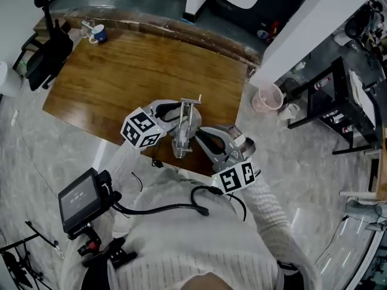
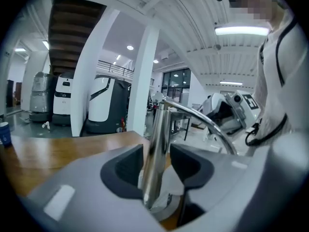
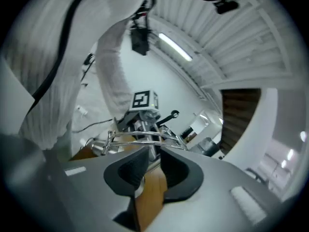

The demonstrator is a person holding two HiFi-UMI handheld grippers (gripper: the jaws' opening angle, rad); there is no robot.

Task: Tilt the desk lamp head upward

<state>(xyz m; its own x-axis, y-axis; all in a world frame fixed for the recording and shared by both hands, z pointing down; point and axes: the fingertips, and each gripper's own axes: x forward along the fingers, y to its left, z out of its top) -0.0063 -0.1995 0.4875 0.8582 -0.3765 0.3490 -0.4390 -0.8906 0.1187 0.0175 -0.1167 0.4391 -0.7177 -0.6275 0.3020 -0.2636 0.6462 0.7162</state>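
Note:
A chrome desk lamp (image 1: 186, 122) stands near the front edge of the wooden table (image 1: 121, 77). My left gripper (image 1: 174, 118) reaches it from the left. In the left gripper view its jaws (image 2: 157, 154) stand on either side of the lamp's upright post (image 2: 159, 122) with thin gaps, so it is open. From the right, my right gripper (image 1: 210, 142) points at the lamp's lower part. In its own view the right gripper (image 3: 153, 161) has its jaws narrowly apart, with bare wood showing through the gap. The lamp's wire-frame head (image 3: 145, 137) lies just beyond them.
A blue mug (image 1: 98, 34) sits at the table's far left corner, beside a black chair (image 1: 45, 53). A pink bin (image 1: 268, 97) and a black rack (image 1: 338, 101) stand on the floor to the right. A screen on a tripod (image 1: 81, 199) is near my left side.

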